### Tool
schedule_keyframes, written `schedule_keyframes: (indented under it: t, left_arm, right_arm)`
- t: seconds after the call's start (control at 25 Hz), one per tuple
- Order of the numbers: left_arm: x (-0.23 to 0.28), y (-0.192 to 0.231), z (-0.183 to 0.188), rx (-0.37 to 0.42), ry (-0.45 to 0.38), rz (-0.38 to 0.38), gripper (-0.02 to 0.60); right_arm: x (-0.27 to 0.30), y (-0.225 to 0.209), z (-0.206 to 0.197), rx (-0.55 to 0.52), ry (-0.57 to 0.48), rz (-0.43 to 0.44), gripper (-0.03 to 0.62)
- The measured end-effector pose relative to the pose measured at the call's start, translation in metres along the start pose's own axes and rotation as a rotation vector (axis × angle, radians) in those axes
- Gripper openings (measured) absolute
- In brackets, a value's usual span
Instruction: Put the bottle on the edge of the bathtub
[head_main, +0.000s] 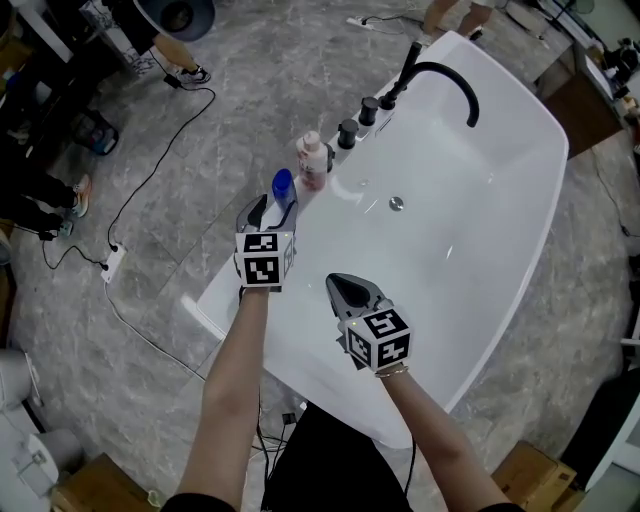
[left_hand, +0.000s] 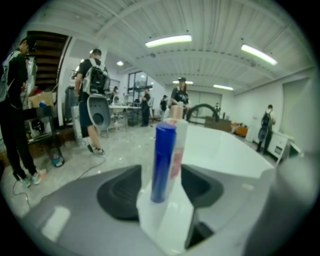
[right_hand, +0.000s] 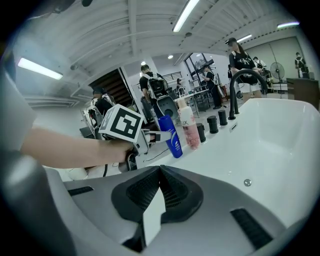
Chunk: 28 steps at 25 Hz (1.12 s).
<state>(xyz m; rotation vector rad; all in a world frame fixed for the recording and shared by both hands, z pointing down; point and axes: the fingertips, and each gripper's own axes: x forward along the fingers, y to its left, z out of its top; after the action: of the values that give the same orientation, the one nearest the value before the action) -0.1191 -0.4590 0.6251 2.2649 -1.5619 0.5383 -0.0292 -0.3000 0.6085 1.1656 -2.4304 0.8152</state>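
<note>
Head view, left to right: on the grey floor, a black cable (head_main: 150, 165) trailing to a white power strip (head_main: 112, 262). Next, the left hand-held gripper (head_main: 270, 208) at the near left rim of the white bathtub (head_main: 225, 290), jaws spread to either side of a blue bottle (head_main: 283, 188) standing upright on that rim. Confirmed in the left gripper view: both dark pads (left_hand: 120, 192) clear of the bottle, a gap on each side, nothing clamped, the white rim showing between them. Just beyond, on the same rim, a pink bottle (head_main: 312, 160) with a pale cap, upright, just beside the blue one. Farther along the rim, a row of black knobs (head_main: 348, 133). Then the right hand-held gripper (head_main: 345, 290), held over the near part of the basin and well apart from both bottles; in the right gripper view, jaws pressed together with nothing between them. Deeper in the basin, a round metal drain (head_main: 396, 204). Last, at the far end, a curved black faucet (head_main: 440, 65) arching over the tub.
</note>
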Motion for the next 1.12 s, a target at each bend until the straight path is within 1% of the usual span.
schedule_keyframes:
  t: [0.12, 0.24, 0.6, 0.8, 1.12]
  left_arm:
    - [-0.018, -0.002, -0.008, -0.023, 0.012, 0.004, 0.225]
    - [-0.037, -0.003, -0.014, -0.05, 0.013, 0.014, 0.179]
    - [-0.104, -0.017, -0.015, -0.075, -0.018, 0.023, 0.089]
    - [-0.14, -0.025, -0.015, -0.093, -0.034, 0.031, 0.049]
    - [-0.205, -0.037, -0.014, -0.09, -0.062, 0.038, 0.006]
  right_arm:
    - [-0.005, 0.004, 0.006, -0.01, -0.012, -0.001, 0.003]
    - [-0.01, 0.006, 0.013, -0.022, -0.025, -0.002, 0.003]
    - [-0.033, 0.026, 0.03, -0.068, -0.062, -0.003, 0.003]
    - [-0.047, 0.039, 0.037, -0.096, -0.082, -0.002, 0.003]
    - [-0.08, 0.066, 0.046, -0.131, -0.121, -0.006, 0.003]
